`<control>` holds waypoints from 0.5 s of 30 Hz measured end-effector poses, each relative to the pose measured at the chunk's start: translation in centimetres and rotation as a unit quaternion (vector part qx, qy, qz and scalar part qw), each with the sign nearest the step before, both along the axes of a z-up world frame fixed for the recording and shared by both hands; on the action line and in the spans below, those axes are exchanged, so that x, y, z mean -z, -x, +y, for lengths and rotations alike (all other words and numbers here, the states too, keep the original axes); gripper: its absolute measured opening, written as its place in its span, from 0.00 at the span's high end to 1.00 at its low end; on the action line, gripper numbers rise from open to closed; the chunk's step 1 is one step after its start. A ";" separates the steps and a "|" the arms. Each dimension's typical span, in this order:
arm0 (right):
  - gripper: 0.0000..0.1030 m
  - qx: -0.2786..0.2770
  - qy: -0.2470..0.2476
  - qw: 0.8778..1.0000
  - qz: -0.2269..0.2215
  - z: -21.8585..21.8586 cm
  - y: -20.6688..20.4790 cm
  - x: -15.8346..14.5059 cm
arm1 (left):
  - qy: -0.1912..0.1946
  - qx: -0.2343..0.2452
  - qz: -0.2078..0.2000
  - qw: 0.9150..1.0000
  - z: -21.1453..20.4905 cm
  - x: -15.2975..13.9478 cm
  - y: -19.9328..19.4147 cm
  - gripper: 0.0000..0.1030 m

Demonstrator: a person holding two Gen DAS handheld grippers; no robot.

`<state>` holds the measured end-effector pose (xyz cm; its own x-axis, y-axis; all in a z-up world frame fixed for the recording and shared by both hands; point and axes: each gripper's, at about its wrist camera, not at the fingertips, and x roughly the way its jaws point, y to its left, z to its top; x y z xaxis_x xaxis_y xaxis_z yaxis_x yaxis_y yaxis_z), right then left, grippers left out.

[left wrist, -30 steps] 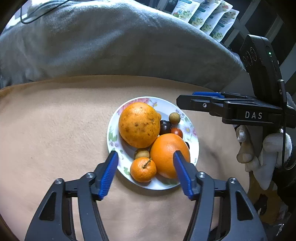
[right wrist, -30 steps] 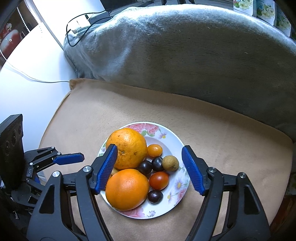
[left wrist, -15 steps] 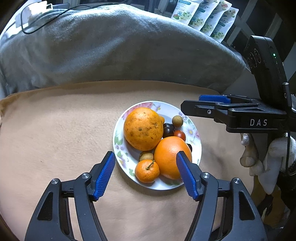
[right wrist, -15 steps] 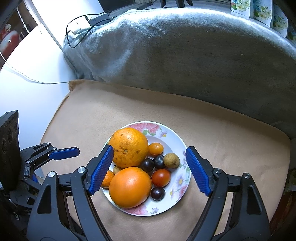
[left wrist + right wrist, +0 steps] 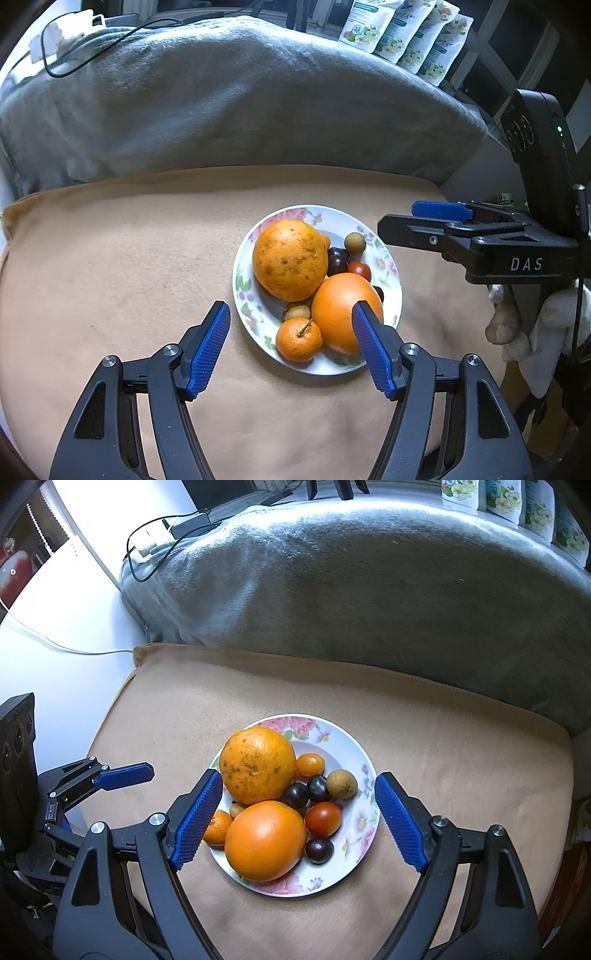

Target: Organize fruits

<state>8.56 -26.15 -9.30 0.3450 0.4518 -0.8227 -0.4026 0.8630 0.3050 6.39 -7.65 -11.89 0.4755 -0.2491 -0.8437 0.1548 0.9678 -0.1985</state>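
**On the tan cushion, a floral plate of fruit is sitting between two open grippers**

On the tan cushion point(image 5: 443, 775), in front of a grey blanket point(image 5: 369, 590), a white floral plate point(image 5: 354, 760) is holding all the fruit. At its far left a large speckled orange point(image 5: 257, 765) is resting, its peel dotted with brown marks. Nearer, a smooth, brighter orange point(image 5: 266, 840) is lying against it. A small mandarin point(image 5: 298, 339) with a short stem is sitting at the near left rim, touching the smooth orange, with a brown longan point(image 5: 296, 311) tucked just behind it. To the right, two dark plums point(image 5: 308, 792) are clustering beside a tiny kumquat point(image 5: 310, 764), another longan point(image 5: 341, 784), a red tomato point(image 5: 323, 818) and a third dark plum point(image 5: 319, 850).

The left gripper point(image 5: 291, 347) is hovering over the plate's near left edge, its blue fingers point(image 5: 208, 347) standing apart and gripping nothing after just widening; the mandarin is lying in the gap below them. The right gripper point(image 5: 291, 819) is hanging above the plate, its fingers point(image 5: 400, 823) spread wide around the pile, having just been opening, touching no fruit. A gloved hand point(image 5: 532, 321) is holding that gripper.
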 end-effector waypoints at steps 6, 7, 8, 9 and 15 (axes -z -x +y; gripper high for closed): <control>0.16 0.015 0.001 1.000 -0.012 -0.2 1.0 -0.8 | 0.001 -0.001 -0.008 1.000 0.6 -0.6 0.3 0.34; 0.16 0.017 0.002 1.000 -0.014 -0.2 1.2 -1.0 | 0.001 -0.001 -0.008 1.000 0.7 -0.7 0.3 0.34; 0.16 0.019 0.002 1.000 -0.017 -0.2 1.5 -1.1 | 0.001 -0.001 -0.010 1.000 0.7 -0.9 0.5 0.34; 0.16 0.021 0.003 1.000 -0.019 -0.2 1.8 -1.3 | 0.001 -0.001 -0.011 1.000 0.8 -1.0 0.5 0.34; 0.16 0.039 0.003 0.999 -0.033 -0.7 3.6 -2.5 | -0.001 0.007 -0.018 1.000 0.7 -2.1 1.2 0.34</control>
